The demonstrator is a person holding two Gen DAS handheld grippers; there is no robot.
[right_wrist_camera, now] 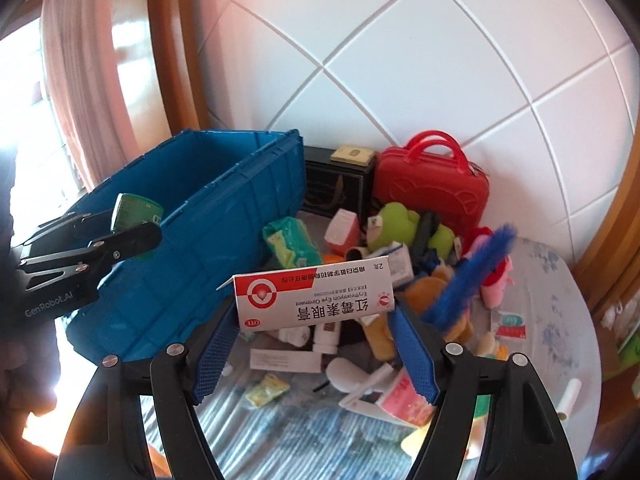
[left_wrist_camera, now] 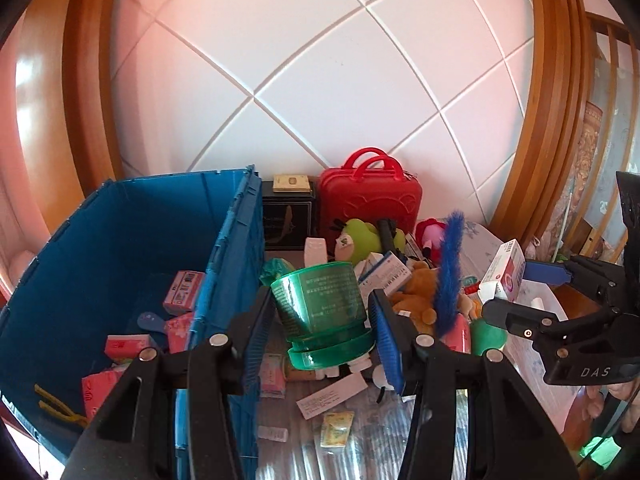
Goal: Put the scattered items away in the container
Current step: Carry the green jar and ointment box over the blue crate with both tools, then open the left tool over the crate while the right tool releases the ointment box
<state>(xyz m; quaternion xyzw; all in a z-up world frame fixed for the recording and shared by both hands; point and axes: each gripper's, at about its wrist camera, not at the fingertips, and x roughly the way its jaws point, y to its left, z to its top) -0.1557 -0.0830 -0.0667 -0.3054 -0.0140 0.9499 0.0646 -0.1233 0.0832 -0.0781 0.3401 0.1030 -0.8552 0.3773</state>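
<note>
Beside the blue crate (left_wrist_camera: 120, 248), my left hand-held gripper (left_wrist_camera: 320, 320) clamped a green cup (left_wrist_camera: 324, 304); my right hand-held gripper (right_wrist_camera: 316, 320) pinched an ointment box (right_wrist_camera: 316, 300) endwise, which I feared might pivot loose.

The translucent green plastic cup (left_wrist_camera: 320, 304) is glossy and printed with pale text. The red-and-white cardboard medicine box (right_wrist_camera: 314, 298) has a smooth, slightly shiny printed face. The big blue plastic crate (left_wrist_camera: 132, 240) looks matt, its walls ribbed. The red moulded hard-shell case (left_wrist_camera: 370, 196) is shiny, with an embossed front. The fuzzy blue brush-like stick (left_wrist_camera: 448, 272) appears bristly, though it is blurred. The orange plush toy (left_wrist_camera: 418, 292) is soft cloth pile. The curved brown wooden frame (left_wrist_camera: 86, 80) is lacquered and reflective. The padded white wall panel (left_wrist_camera: 320, 72) looks smooth and matt.
</note>
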